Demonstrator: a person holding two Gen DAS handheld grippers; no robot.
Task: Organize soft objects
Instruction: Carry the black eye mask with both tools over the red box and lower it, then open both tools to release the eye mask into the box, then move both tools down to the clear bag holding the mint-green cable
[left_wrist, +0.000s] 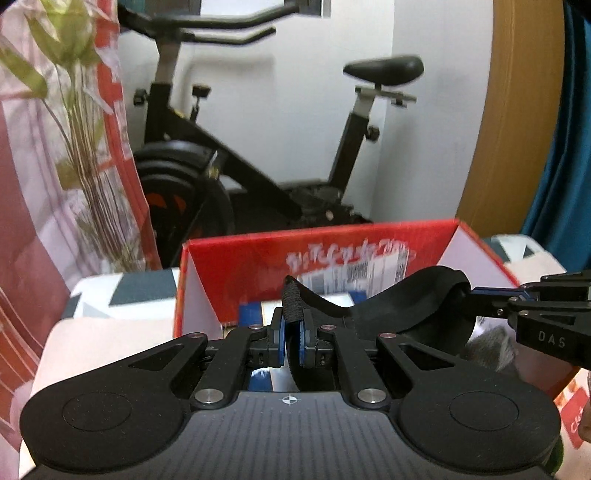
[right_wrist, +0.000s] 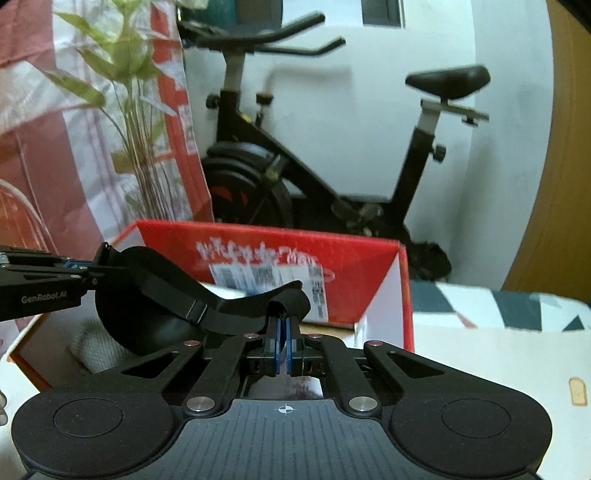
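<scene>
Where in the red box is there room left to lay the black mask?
Inside the red box, the floor by the right wall looks bare. The left end is crowded: a grey knitted item lies under the black mask, held by both grippers.

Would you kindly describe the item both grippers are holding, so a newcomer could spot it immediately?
In front of the exercise bike sits an open red box. Above it hangs a black eye mask, stretched between the left gripper and right gripper. Unlike the grey fuzzy item inside, it is smooth, curved and strapped.

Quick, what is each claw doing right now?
Left gripper: shut on one end of the black eye mask.
Right gripper: shut on the other end of it.
</scene>
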